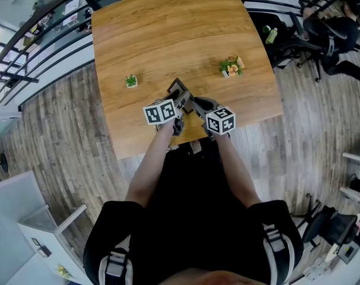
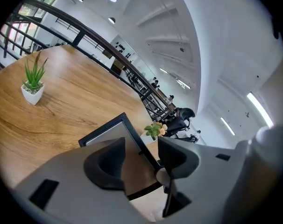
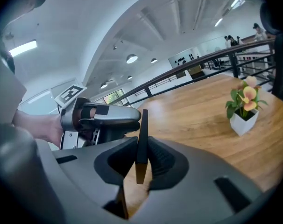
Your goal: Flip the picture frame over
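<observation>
From the head view, the picture frame is lifted on edge near the desk's six o'clock edge. The left tool comes at it from eight o'clock and the right tool from four. A small green plant sits at ten o'clock of the frame and a flower pot at two, both well apart.

In the left gripper view the jaws stand wide apart. The frame's corner lies between them, but neither pad seems to press on it.

In the right gripper view the jaws are clamped on the frame's rim, which is seen edge-on and upright.

I judge the right tool alone carries it, so keep that clamp firm, roll the wrist slowly, and lay the frame down gently
</observation>
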